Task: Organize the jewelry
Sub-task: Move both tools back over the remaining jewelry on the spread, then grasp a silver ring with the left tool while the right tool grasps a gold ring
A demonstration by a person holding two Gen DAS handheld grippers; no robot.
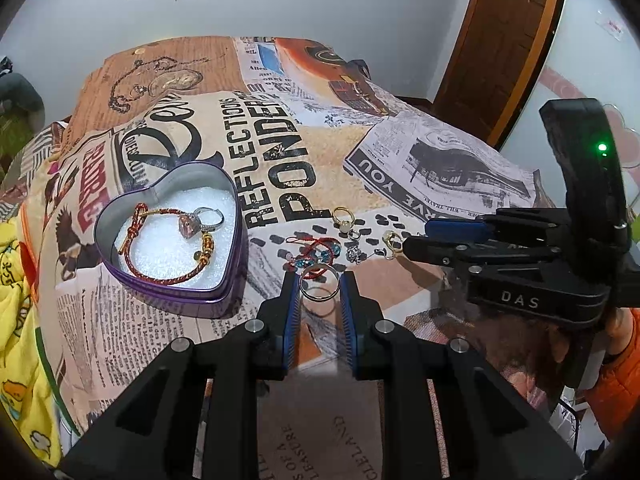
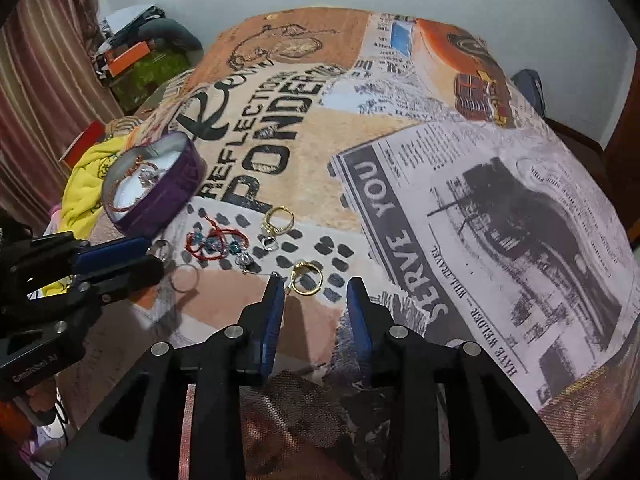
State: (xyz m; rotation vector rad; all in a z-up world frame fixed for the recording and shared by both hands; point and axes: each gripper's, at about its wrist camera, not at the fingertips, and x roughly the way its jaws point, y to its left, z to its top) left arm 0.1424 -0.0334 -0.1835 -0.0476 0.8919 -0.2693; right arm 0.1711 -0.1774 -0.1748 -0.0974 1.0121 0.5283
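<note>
Left gripper: jaws narrow, a plain silver ring between the blue pads. The ring casts a shadow on the cloth below, so it looks lifted clear; firm pad contact on both sides I cannot confirm.

Right gripper: jaws wide, empty, fingertips low over a gold ring lying flat on the printed cloth of the bench.

Heart-shaped tin sits to the left on white foam, already holding a red cord bracelet and a stone ring. Loose on the cloth between the grippers: red bead bracelet, pearl ring, small silver charms.

Judgement on the step in hand: carry the silver ring left to the tin.
- Keep the squeeze even; a thin band can pivot out.
- Clear the tin's rim before lowering.
- Release low over bare foam.
</note>
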